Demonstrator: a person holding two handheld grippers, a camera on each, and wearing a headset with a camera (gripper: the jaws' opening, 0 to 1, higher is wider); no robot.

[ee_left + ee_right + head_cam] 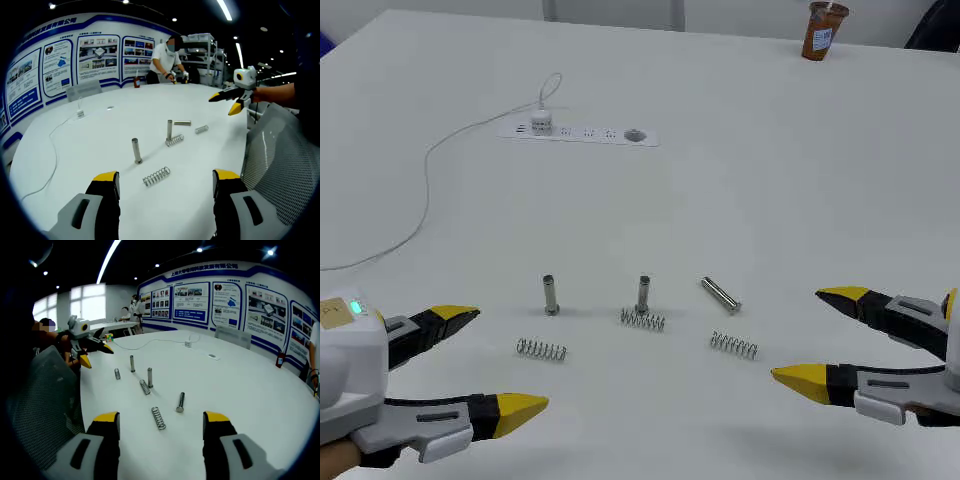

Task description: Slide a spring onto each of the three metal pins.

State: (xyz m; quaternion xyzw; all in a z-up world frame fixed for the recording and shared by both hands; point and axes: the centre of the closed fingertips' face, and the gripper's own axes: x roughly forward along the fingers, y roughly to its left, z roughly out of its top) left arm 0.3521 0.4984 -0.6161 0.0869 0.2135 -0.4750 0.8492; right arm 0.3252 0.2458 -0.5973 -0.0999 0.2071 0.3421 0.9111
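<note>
Head view: cup (823, 30) | left gripper view: person (164, 60), right tongs (220, 106) spread

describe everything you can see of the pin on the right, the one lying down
The lying pin is a short, shiny silver-grey rod, metal by its look, with a wider flat head at the end nearer the person. It lies on its side on the white table, set diagonally, to the right of the upright middle pin. It carries no spring; the nearest spring lies just in front, apart from it. Only the table touches it.
</note>
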